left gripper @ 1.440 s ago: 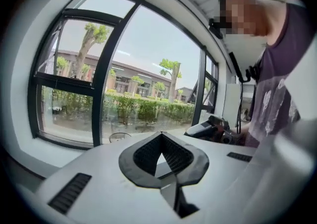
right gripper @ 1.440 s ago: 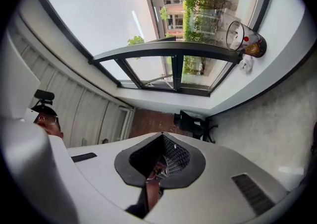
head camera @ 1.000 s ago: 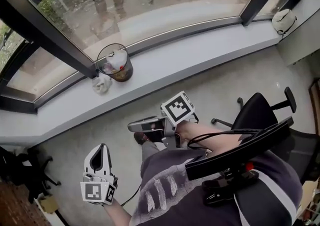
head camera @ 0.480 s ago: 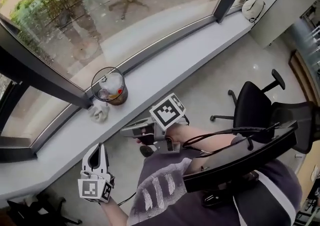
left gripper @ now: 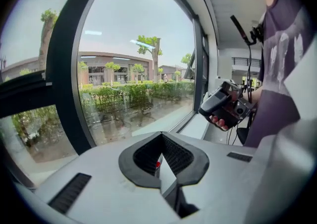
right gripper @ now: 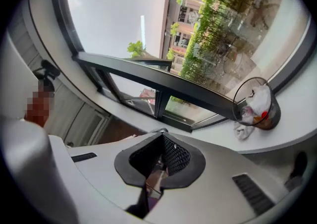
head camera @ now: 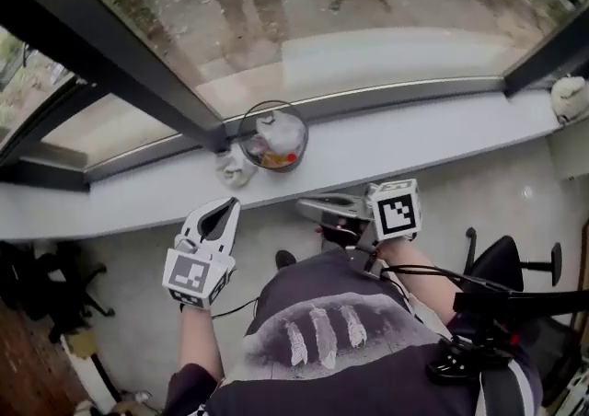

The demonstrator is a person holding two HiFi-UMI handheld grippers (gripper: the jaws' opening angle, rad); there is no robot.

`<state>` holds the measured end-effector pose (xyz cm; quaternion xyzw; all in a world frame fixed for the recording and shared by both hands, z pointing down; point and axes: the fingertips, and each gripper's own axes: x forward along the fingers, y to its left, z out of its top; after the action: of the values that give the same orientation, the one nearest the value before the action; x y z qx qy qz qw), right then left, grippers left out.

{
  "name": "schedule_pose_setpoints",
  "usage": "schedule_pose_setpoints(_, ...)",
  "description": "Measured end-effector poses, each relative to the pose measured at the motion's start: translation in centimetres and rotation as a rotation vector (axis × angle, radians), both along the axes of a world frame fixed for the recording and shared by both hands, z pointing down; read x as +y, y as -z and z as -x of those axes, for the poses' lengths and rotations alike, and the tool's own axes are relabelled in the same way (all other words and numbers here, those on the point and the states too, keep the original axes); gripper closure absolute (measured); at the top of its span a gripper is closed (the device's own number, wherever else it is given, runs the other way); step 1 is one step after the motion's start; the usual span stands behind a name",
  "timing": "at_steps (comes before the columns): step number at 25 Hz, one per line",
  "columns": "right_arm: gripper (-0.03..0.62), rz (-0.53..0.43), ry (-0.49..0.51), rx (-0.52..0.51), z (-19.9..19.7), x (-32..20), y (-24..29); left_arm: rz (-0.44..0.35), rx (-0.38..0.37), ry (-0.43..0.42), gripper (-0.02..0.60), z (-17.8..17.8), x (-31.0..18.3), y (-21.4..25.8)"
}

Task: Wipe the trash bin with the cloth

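Note:
A small clear-walled trash bin (head camera: 273, 136) with a thin dark rim stands on the pale window sill (head camera: 414, 143), holding white and reddish rubbish. A crumpled whitish cloth (head camera: 236, 167) lies on the sill against its left side. My left gripper (head camera: 224, 210) hovers below the cloth, shut and empty, pointing at the sill. My right gripper (head camera: 306, 208) points left just below the bin, also shut with nothing in it. In the right gripper view the bin (right gripper: 257, 104) and cloth (right gripper: 242, 130) sit far right, ahead of the shut jaws (right gripper: 154, 178). The left gripper view shows its shut jaws (left gripper: 161, 168).
A dark window post (head camera: 120, 46) meets the sill left of the bin. A white object (head camera: 571, 97) rests at the sill's far right. A black office chair (head camera: 502, 267) stands behind on the right. Clutter and another chair (head camera: 55, 294) sit on the floor at left.
The view has swung so the bin sits near centre and closer. Both grippers have come up nearer the sill, the left one rising toward the cloth. Jaws stay shut.

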<state>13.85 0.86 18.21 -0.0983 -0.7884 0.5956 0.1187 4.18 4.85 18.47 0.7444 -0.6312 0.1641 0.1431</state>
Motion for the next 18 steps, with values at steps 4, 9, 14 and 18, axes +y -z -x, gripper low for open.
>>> schedule_pose_setpoints(4, 0.594, -0.355, 0.178, -0.004, 1.3, -4.8, -5.8, 0.11, -0.133, 0.086, 0.586, 3.5, -2.8, -5.1)
schedule_pose_setpoints(9, 0.594, -0.749, 0.49, 0.084, 2.8, -5.6, -11.6, 0.315, -0.219, 0.146, 0.586, 7.5, -1.9, -12.2)
schedule_pose_setpoints(14, 0.594, -1.416, 1.03, 0.193, 2.0, -4.7, -20.5, 0.492, -0.099, 0.115, 0.232, 9.7, -1.2, -22.0)
schedule_pose_setpoints(18, 0.592, -1.564, 1.231, 0.263, 3.4, -5.0, -25.4, 0.66, -0.127, 0.032, 0.201, 13.0, -0.9, -31.7)
